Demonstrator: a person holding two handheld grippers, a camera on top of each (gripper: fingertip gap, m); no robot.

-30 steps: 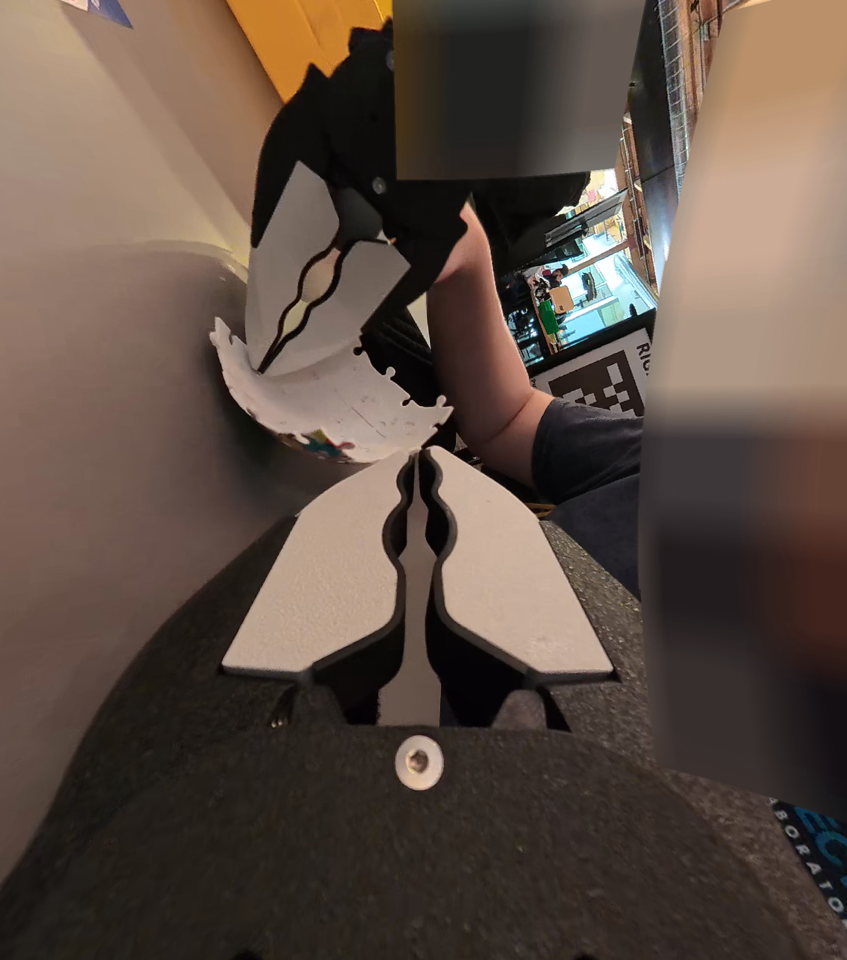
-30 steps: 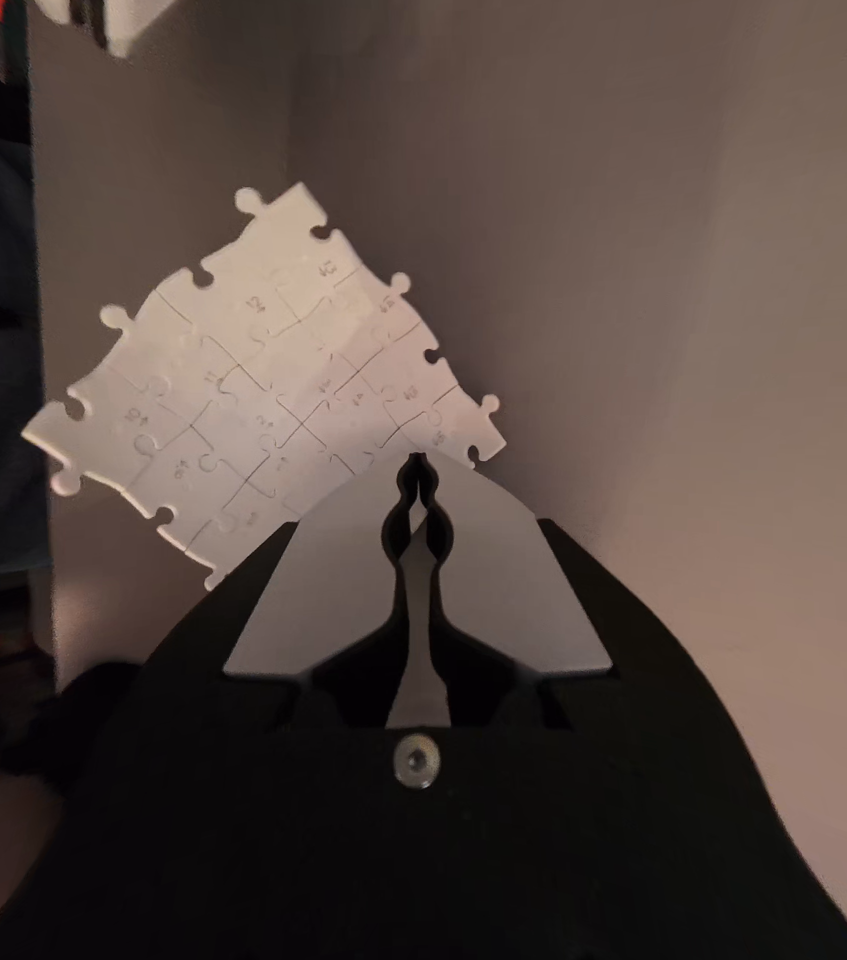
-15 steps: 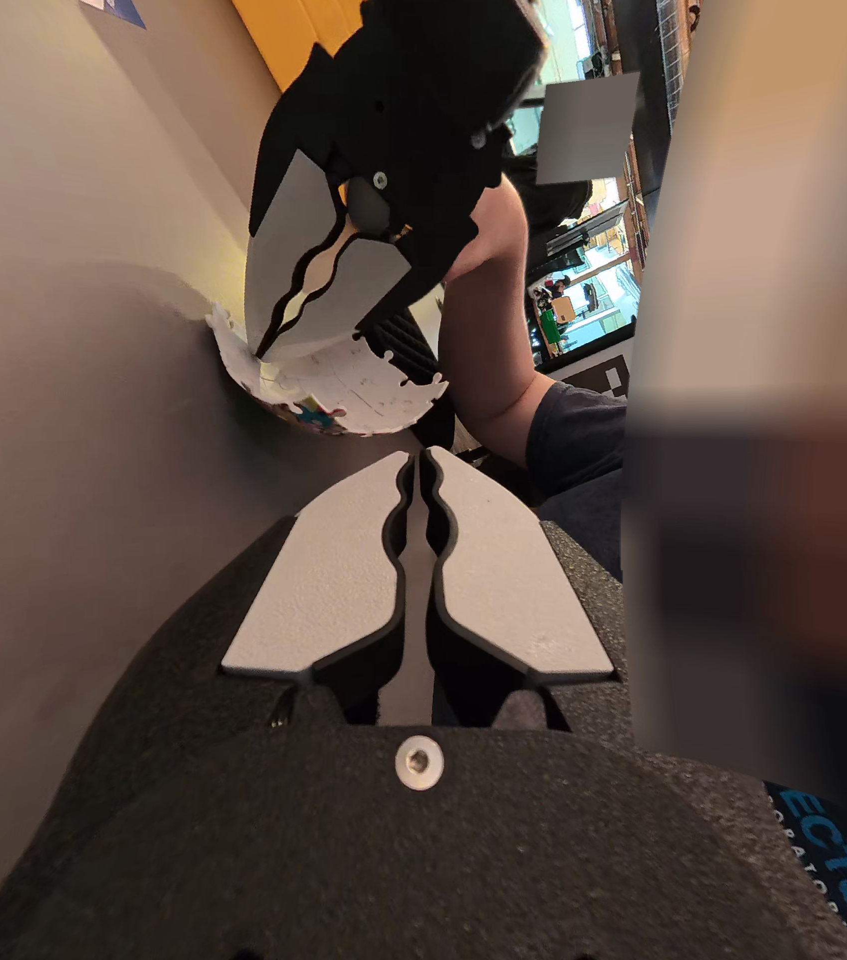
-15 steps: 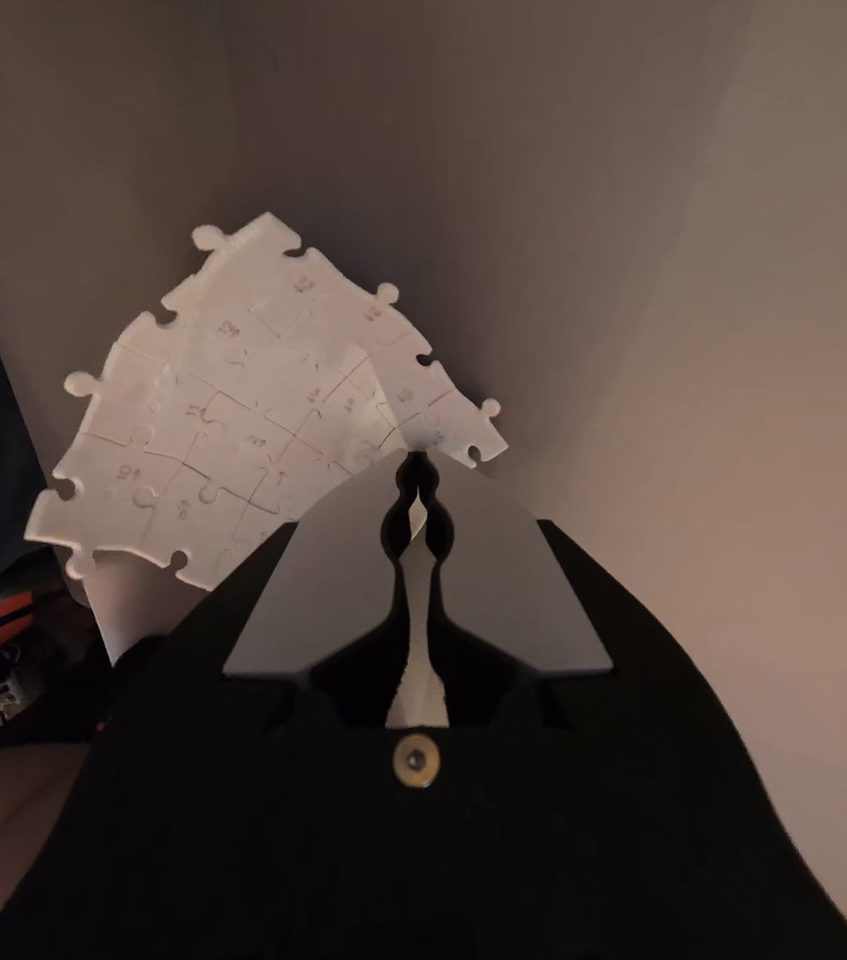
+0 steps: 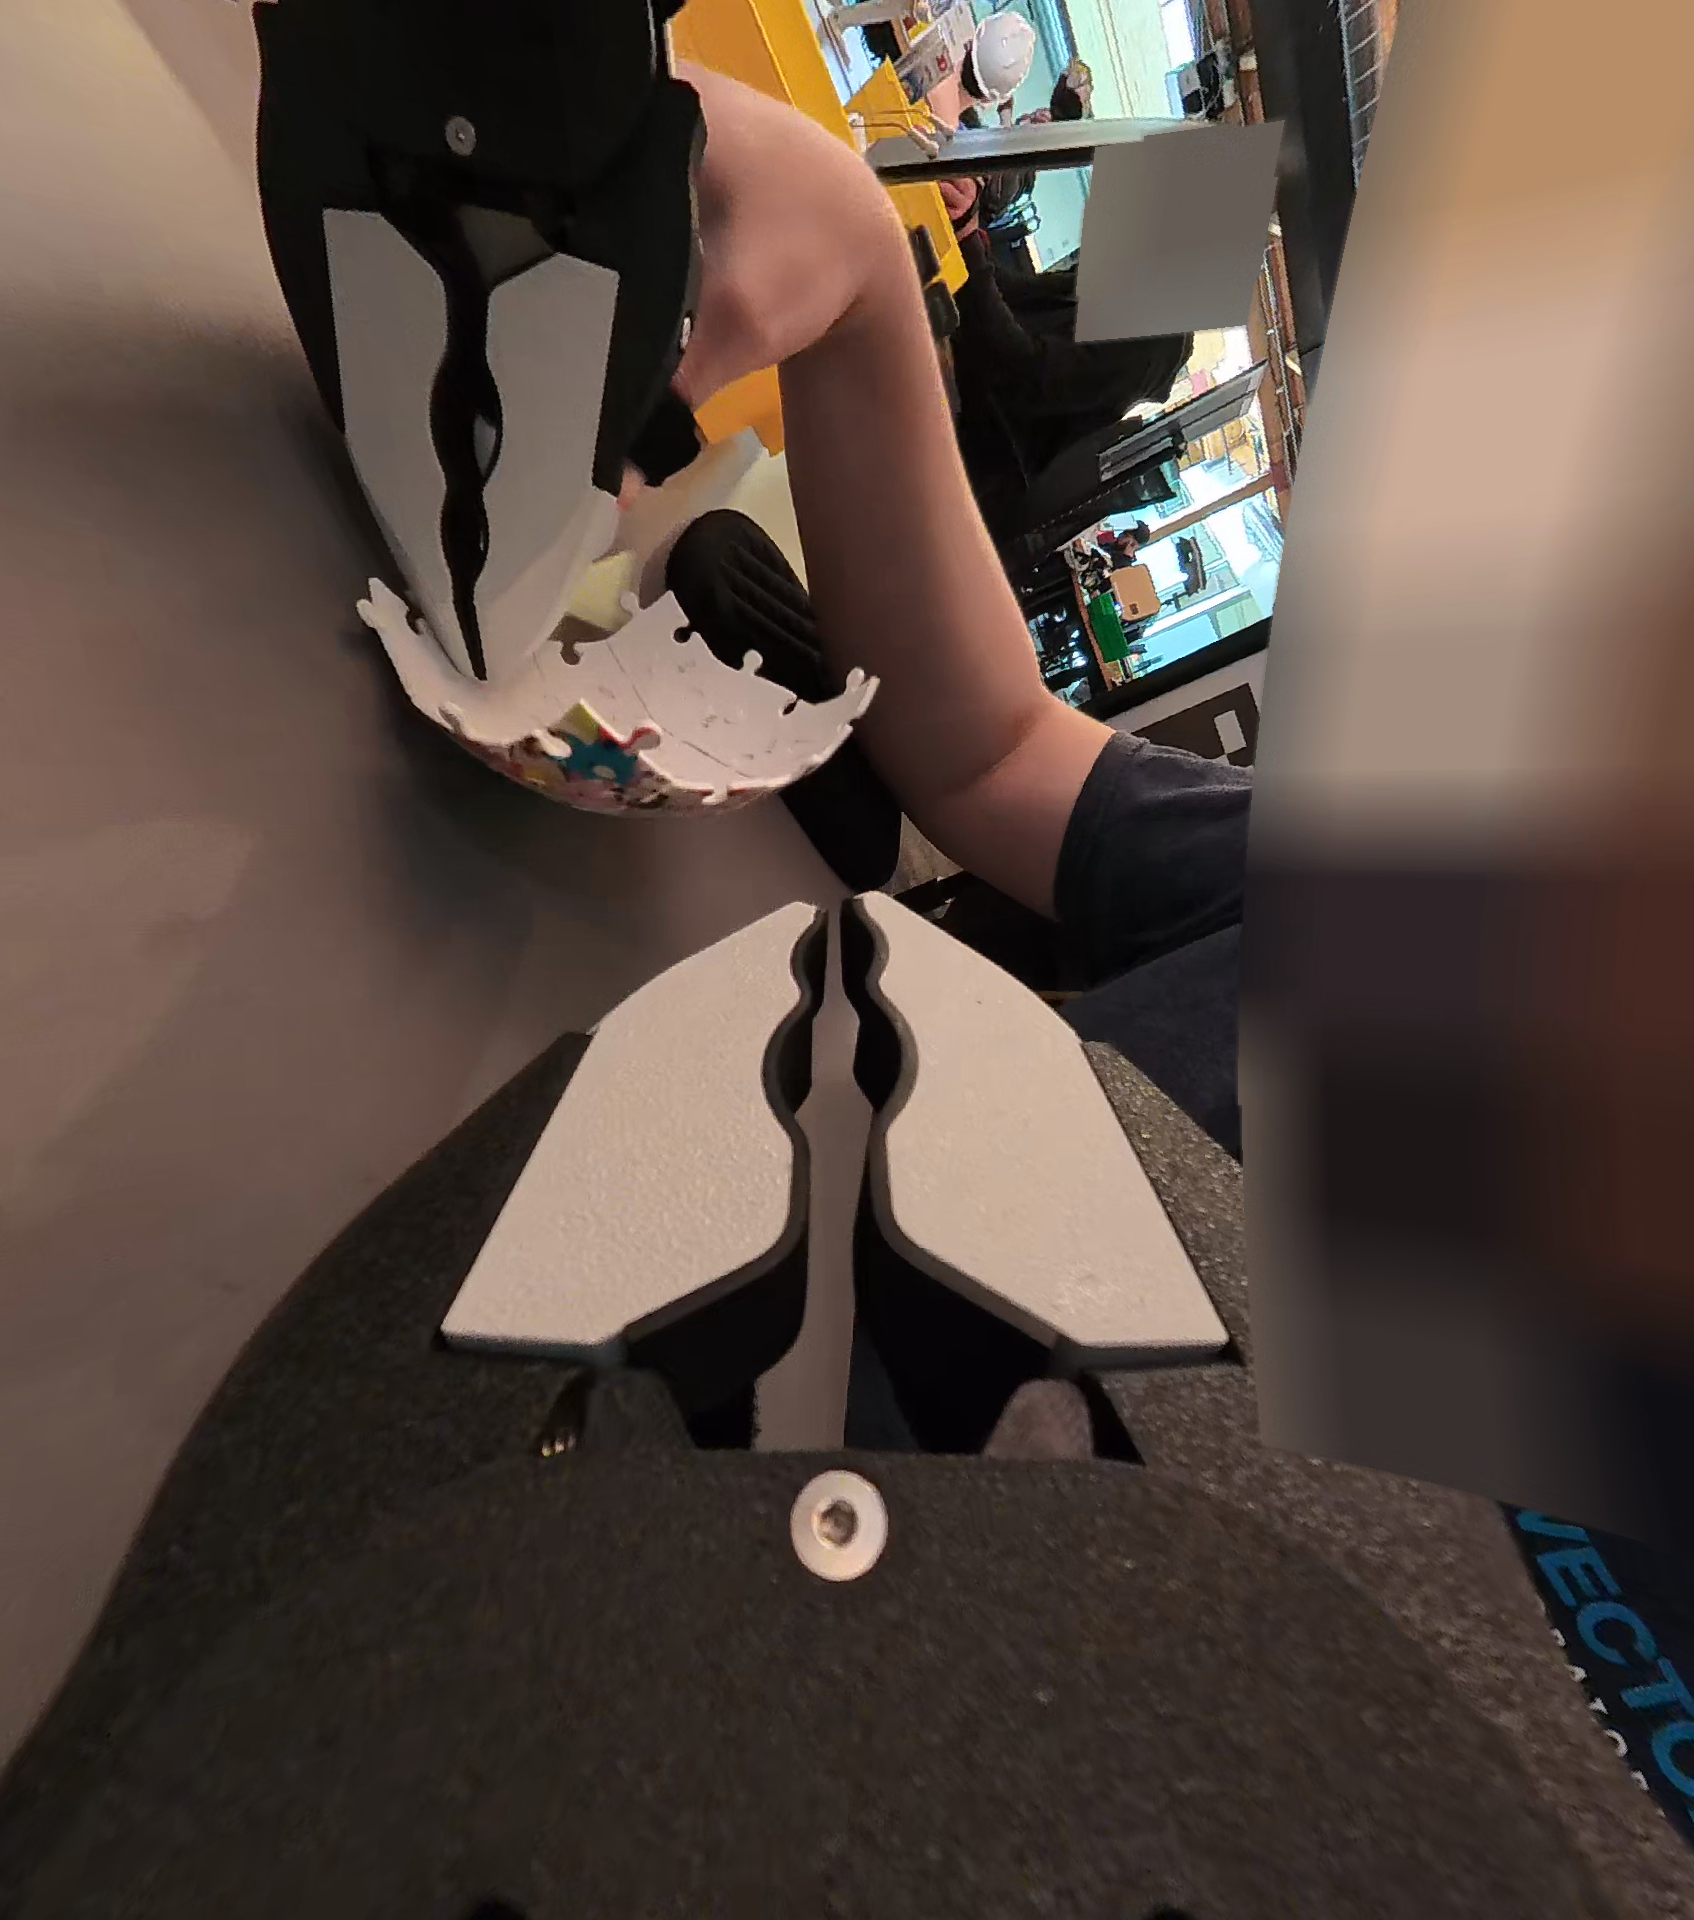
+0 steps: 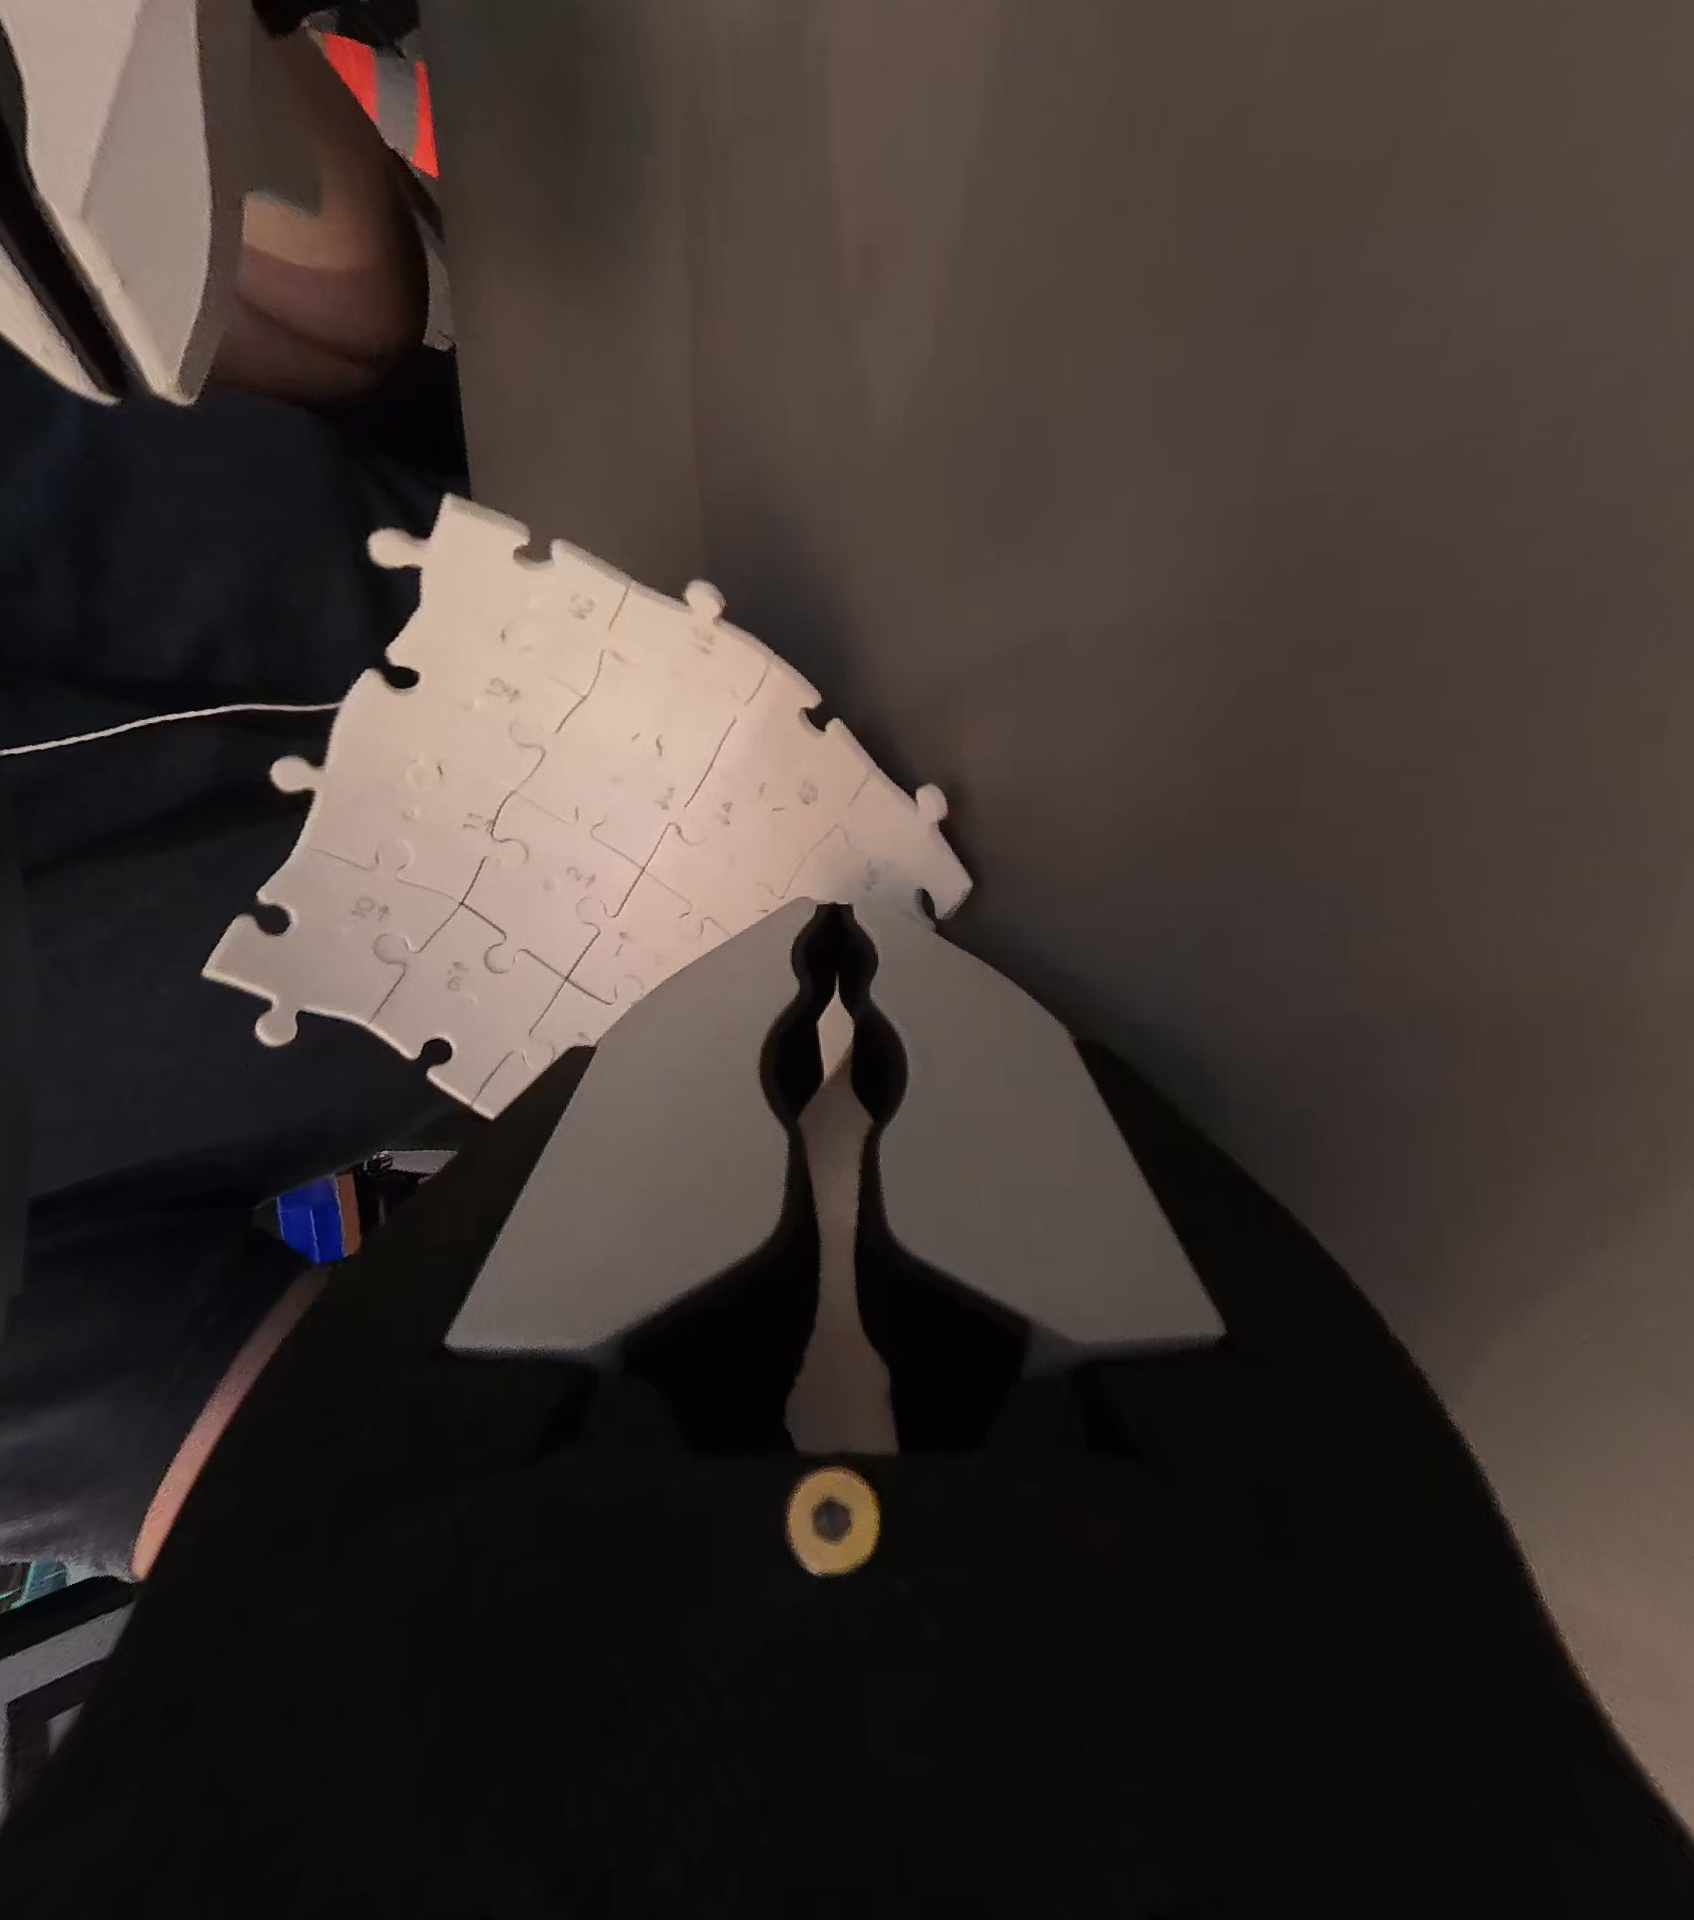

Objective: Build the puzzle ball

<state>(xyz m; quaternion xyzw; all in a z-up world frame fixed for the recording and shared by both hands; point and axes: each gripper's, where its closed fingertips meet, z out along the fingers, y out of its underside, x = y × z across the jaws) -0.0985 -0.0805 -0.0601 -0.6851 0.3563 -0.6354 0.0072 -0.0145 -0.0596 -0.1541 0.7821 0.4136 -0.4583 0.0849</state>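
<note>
Right wrist view | one right gripper (image 6: 835,914) clenched on one curved puzzle shell (image 6: 573,821) | one left gripper (image 5: 841,914) clenched, empty

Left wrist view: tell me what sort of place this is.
Probably a workshop or lab beside a busy indoor hall. Behind the person's arm are yellow bins, a white hard hat and dark metal racks. The puzzle shell sits against a plain grey surface.
</note>
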